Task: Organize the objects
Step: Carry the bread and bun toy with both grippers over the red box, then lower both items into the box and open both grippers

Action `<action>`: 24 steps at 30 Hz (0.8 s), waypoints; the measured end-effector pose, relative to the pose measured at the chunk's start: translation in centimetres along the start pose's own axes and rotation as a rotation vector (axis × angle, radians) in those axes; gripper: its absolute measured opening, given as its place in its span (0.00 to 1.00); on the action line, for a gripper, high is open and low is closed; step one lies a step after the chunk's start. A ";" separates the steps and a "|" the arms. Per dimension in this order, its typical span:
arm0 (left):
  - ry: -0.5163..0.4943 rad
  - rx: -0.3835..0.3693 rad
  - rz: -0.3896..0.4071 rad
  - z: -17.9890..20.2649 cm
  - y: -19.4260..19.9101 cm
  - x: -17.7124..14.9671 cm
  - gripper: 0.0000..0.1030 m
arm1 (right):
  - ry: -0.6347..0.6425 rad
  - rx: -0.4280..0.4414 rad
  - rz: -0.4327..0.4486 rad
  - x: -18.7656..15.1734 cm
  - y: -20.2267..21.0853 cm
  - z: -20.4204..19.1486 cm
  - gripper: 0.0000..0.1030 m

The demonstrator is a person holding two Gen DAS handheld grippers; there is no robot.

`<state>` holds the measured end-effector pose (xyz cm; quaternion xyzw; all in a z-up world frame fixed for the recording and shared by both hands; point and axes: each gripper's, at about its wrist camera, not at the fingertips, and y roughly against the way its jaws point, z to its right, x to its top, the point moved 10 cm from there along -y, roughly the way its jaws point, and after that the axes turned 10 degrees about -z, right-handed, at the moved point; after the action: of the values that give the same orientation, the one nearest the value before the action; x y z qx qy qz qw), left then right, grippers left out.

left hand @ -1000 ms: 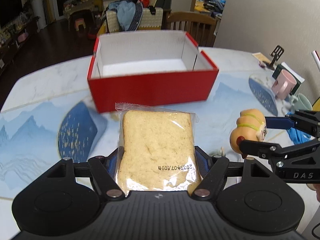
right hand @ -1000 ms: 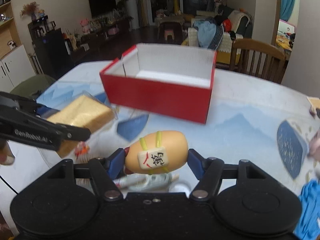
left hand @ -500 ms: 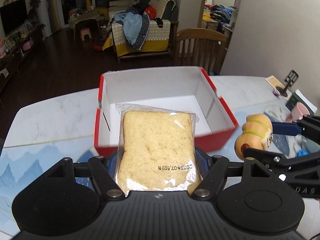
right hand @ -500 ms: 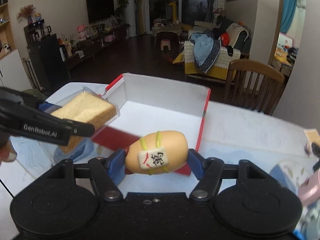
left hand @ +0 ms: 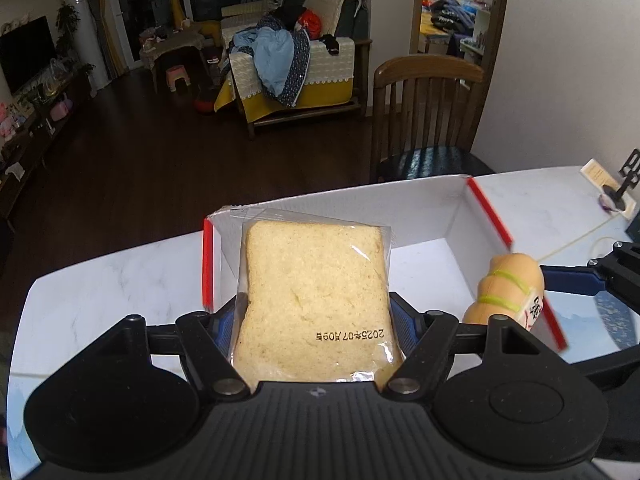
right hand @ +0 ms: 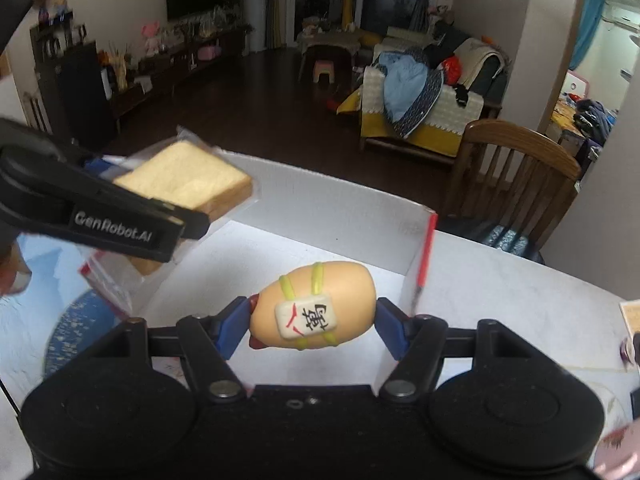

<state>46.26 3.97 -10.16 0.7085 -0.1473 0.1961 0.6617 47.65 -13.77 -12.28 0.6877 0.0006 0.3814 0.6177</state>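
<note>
A printed date code, seen mirrored and reading 2025年07月09日, stood on the clear wrapper of the bread slice near its lower edge. White lettering "GenRobot.AI" was read on the black finger of the left gripper in the right wrist view. A white tile on the egg-shaped toy bore one black Chinese character above a red mark.

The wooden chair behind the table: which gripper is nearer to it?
Right. The right gripper, holding the bun toy, sits on the side of the wooden chair; the left gripper, holding bagged bread, is farther away.
</note>
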 end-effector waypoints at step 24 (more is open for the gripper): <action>-0.023 -0.076 -0.348 0.7 -13.6 -1.7 0.71 | 0.058 0.019 -0.284 -1.5 -10.0 -1.9 0.65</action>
<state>51.21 4.28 -22.96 0.6999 -0.0372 0.0647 0.7104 50.26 -10.46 -21.72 0.6751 0.1196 0.3098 0.6588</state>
